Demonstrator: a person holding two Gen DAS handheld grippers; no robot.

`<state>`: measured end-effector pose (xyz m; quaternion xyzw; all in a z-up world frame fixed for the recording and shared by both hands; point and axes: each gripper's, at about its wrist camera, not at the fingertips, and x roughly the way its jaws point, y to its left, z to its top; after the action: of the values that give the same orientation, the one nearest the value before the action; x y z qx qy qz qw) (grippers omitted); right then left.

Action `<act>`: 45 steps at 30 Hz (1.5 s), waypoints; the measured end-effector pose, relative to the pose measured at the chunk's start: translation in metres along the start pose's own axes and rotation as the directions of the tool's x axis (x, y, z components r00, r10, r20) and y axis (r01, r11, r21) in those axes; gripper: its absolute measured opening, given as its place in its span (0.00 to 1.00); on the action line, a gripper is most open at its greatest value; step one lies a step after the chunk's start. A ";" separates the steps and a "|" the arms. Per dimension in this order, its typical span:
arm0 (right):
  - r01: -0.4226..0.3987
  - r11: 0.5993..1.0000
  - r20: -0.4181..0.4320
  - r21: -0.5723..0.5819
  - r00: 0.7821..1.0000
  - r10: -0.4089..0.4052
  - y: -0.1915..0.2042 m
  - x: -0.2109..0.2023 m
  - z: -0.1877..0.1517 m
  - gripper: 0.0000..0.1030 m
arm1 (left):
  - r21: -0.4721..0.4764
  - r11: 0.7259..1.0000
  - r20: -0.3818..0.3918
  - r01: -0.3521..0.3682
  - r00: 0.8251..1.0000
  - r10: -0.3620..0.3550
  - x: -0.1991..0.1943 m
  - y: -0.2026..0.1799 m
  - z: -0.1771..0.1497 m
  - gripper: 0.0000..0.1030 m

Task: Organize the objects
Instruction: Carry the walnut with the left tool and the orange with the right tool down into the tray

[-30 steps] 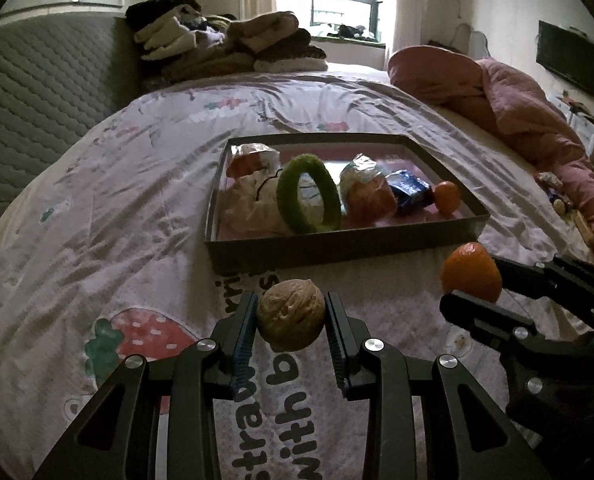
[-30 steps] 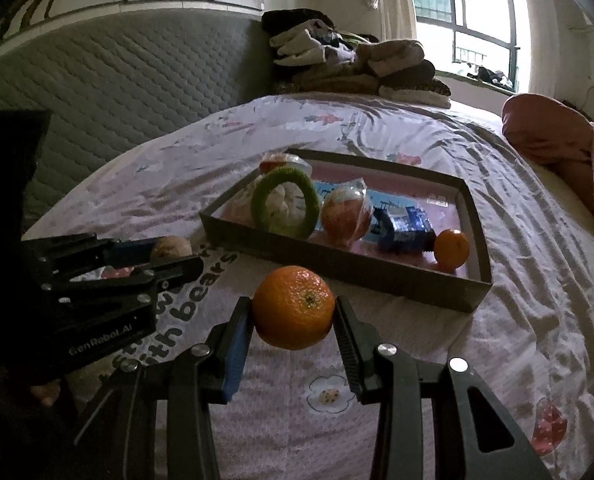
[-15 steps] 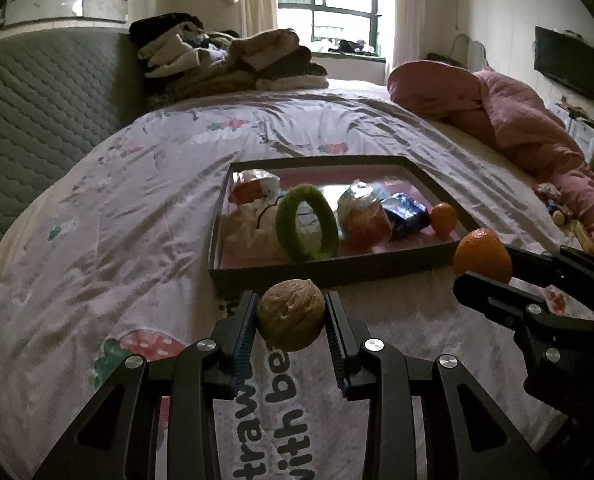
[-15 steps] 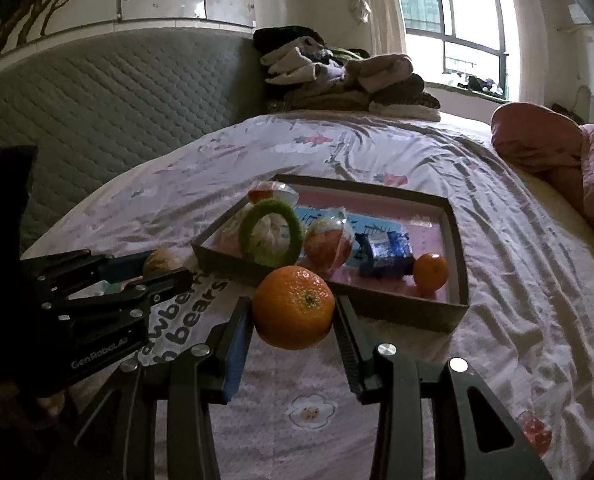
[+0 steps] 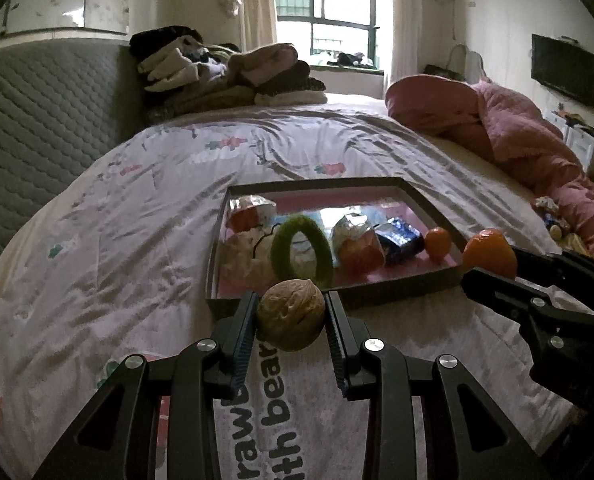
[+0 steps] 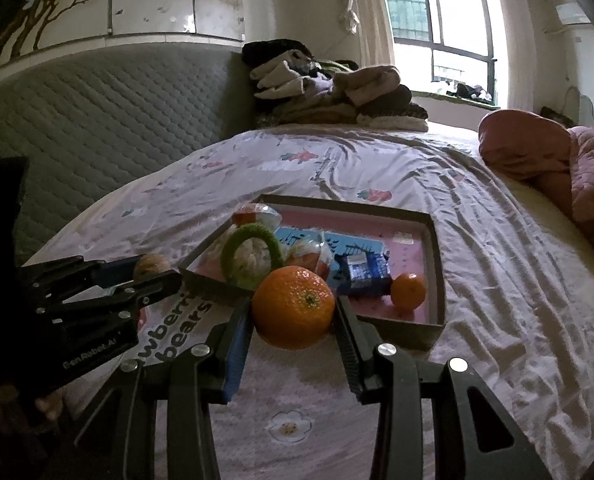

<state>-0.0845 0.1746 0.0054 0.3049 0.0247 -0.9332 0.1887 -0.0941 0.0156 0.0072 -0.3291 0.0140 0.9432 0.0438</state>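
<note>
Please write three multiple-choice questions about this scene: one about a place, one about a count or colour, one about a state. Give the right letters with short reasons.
1. Where does the small orange lie?
A. in the tray
B. on the folded clothes
C. on the pink quilt

2. How many oranges are visible in all?
A. one
B. two
C. four

3. What is the left gripper doing?
A. hanging open and empty
B. clamping a walnut
C. clamping the green ring

Answers:
1 A: the small orange sits inside the tray.
2 B: that one, plus the large orange in the right gripper.
3 B: the left gripper has its jaws pressed on the walnut.
</note>
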 end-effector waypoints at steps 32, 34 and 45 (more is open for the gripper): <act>0.077 0.997 0.015 0.006 0.997 -0.078 -0.048 0.018 0.043 0.40 | 0.007 0.999 0.019 -0.035 0.999 0.035 0.035 0.021 0.055 0.33; 0.095 0.995 0.027 -0.008 0.995 -0.094 -0.050 0.022 0.049 0.40 | -0.001 0.999 0.027 -0.039 0.999 0.039 0.037 0.025 0.062 0.33; 0.134 0.991 0.036 -0.030 0.990 -0.133 -0.065 0.050 0.069 0.40 | -0.001 1.000 0.015 -0.024 1.000 0.024 0.066 0.042 0.078 0.33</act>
<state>-0.1837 0.2072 0.0282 0.2836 0.0569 -0.9482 0.1312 -0.1980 -0.0173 0.0275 -0.3219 0.0172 0.9460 0.0327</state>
